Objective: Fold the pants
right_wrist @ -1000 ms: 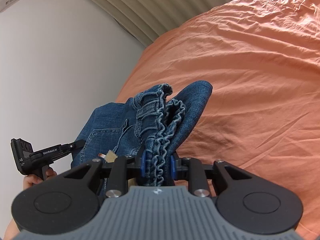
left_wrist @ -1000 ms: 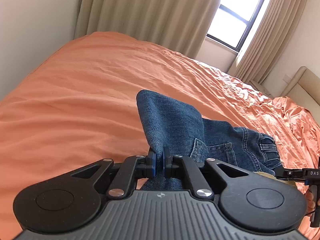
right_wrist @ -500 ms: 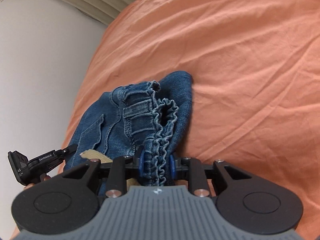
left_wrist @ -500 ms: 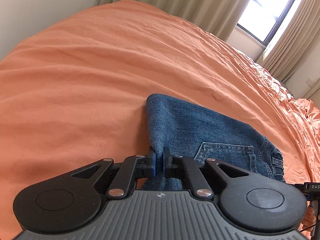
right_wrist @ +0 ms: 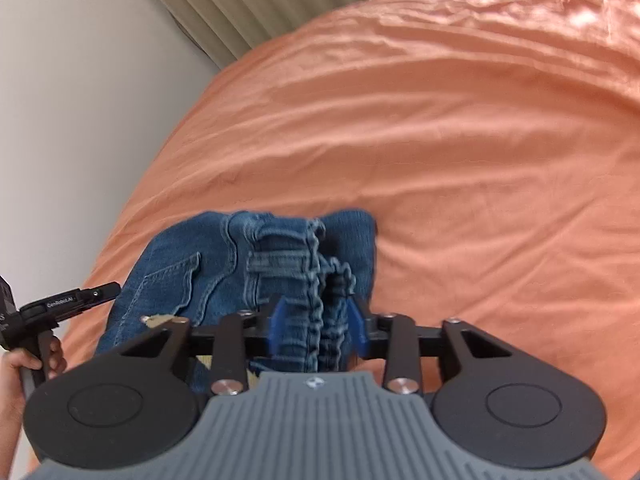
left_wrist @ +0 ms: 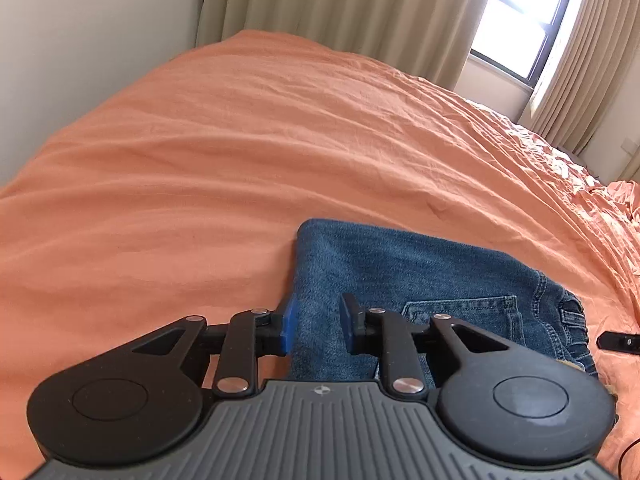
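Blue denim pants (left_wrist: 420, 280) lie folded into a flat stack on the orange bed sheet (left_wrist: 240, 160), back pocket up. My left gripper (left_wrist: 316, 326) is open, its blue pads spread either side of the folded edge. In the right wrist view the pants (right_wrist: 208, 264) show their ruffled elastic waistband between the spread pads of my open right gripper (right_wrist: 318, 320). The left gripper's handle (right_wrist: 60, 304) and the hand holding it show at the left.
The orange sheet (right_wrist: 460, 160) covers the whole bed and is wrinkled toward the right. A white wall (left_wrist: 80, 40) runs along the left side, beige curtains (left_wrist: 340, 8) and a bright window (left_wrist: 516, 28) behind the bed.
Both grippers lowered the pants onto the bed and opened, letting go of the denim. The fabric now lies flat instead of hanging up in a bunch.
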Available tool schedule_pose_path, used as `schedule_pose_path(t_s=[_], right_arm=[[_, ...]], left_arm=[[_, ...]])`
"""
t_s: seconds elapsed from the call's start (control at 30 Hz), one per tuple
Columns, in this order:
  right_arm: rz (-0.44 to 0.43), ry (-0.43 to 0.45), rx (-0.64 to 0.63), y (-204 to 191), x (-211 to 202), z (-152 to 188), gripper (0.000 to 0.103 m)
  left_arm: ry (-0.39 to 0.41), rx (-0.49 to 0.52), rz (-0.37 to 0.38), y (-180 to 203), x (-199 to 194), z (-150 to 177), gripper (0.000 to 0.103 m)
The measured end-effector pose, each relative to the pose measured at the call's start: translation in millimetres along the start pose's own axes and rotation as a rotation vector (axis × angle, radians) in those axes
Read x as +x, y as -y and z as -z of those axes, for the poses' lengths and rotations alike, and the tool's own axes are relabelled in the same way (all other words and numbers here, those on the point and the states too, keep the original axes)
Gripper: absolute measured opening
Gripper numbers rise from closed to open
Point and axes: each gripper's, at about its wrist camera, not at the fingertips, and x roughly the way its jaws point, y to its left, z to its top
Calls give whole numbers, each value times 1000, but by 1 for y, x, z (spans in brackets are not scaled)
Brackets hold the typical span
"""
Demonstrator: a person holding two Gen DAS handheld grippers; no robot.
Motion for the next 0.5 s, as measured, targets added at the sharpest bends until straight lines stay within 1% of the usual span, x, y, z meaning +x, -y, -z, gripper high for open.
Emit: schedule_pose_path(t_s=[0.07,0.13,0.17,0.2,0.3,0.4,0.43,0.47,0.5], right_arm=[[-14,13,-53,-11,4,-12,7],[-14,29,-109,-25,14,-19,5],[0,30,-132,-29,21,-21,0],[27,19,-140,-31,30,-22,0],[123,-45,-113,-19,57,-20,0],[205,-77,-100,-6,72,-16,0],[218,-92,-92,-1,74,-15,0],[205,-100,-79,4,72,-13,0],[185,-80,-67,6,66,-13,0]], left_arm=[[18,20,-5,6,-3,-4,25],[23,26,9,11,-5,-4,25],[22,30,15,13,-4,-3,25],[22,37,14,15,-4,-2,25],[20,37,26,17,-3,1,25],[12,45,39,16,-5,5,25],[11,50,39,16,-5,6,25],[10,57,42,15,-7,6,25],[11,60,49,15,-10,7,25]])
